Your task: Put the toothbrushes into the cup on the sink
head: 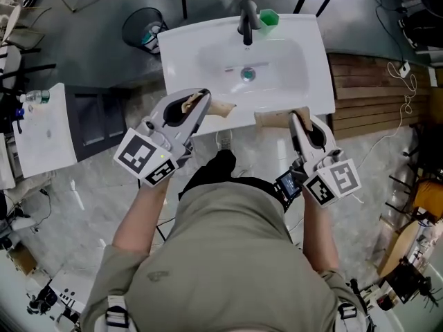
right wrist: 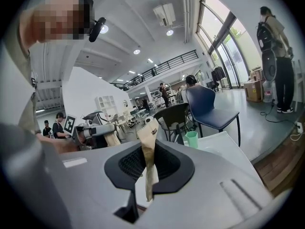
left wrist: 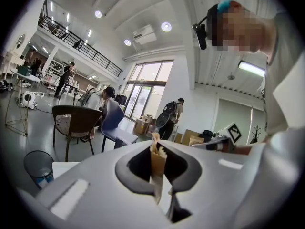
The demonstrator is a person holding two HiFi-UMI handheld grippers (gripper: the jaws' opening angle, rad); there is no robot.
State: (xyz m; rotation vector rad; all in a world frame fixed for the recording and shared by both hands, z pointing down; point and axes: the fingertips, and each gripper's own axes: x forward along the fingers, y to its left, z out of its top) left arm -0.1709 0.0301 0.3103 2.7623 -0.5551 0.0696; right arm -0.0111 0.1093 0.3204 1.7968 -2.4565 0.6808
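While the left gripper [head: 201, 104] has jaws clamped on a toothbrush packet [head: 221, 107], the right gripper [head: 295, 118] pinches a second packet [head: 271, 120].

Tan-wrapped toothbrushes [head: 222, 107] at front of sink [head: 313, 75]; green cup [head: 268, 18] at back.

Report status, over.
Left gripper shut on left wrapped toothbrush. Right gripper shut on right wrapped toothbrush. Green cup by faucet, nothing in between.

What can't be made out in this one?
- Contents of the left packet and right packet: brown paper wraps them in all views; the left tongs and right tongs clamp them.
- Inside of the green cup: too small in head view, side-on in right gripper view.
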